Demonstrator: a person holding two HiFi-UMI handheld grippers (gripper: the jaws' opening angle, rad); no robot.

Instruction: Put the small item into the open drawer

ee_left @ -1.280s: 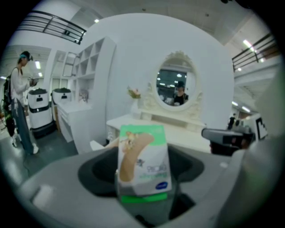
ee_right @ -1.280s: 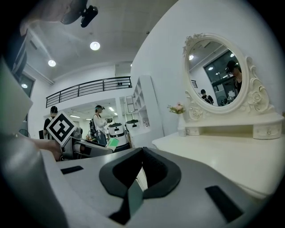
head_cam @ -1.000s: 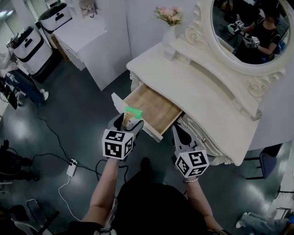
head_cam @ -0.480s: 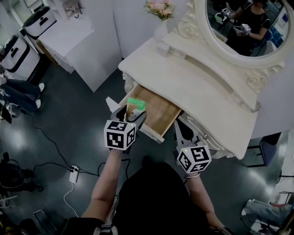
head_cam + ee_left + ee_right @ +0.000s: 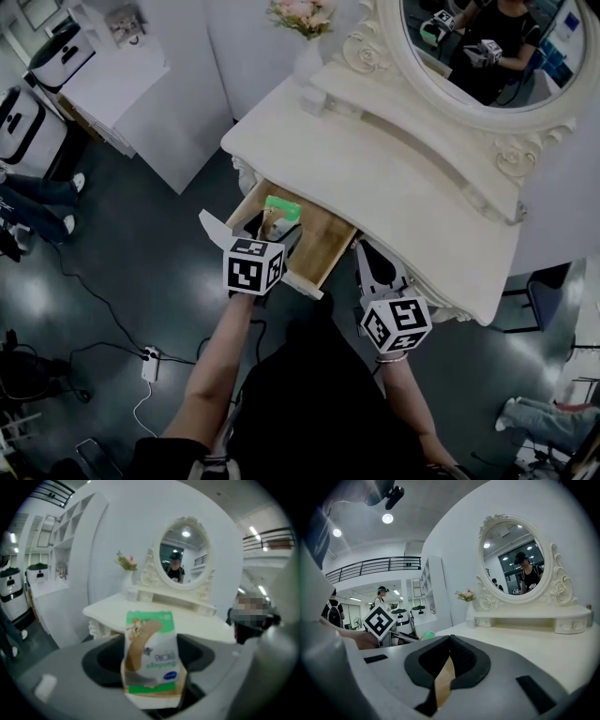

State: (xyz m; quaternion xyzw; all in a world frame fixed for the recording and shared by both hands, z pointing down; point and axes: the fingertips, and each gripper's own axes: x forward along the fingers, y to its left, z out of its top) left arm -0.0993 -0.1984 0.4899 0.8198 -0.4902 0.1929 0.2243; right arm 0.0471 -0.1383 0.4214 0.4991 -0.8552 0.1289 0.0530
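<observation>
The small item is a green and white packet (image 5: 281, 207) (image 5: 152, 658). My left gripper (image 5: 274, 223) (image 5: 150, 679) is shut on its lower part and holds it upright over the left part of the open wooden drawer (image 5: 323, 239). The drawer sticks out of the cream dressing table (image 5: 403, 187). My right gripper (image 5: 368, 260) (image 5: 450, 638) is shut on nothing, its tips touching. It hovers just right of the drawer's front corner, below the table's edge.
An oval mirror (image 5: 487, 47) and a vase of flowers (image 5: 305, 19) stand at the back of the table. A white cabinet (image 5: 122, 84) stands to the left. Cables and a power strip (image 5: 150, 364) lie on the dark floor.
My left gripper has carried the packet forward, from the drawer's front edge to over its inside. The right gripper has stayed beside the drawer's corner.
</observation>
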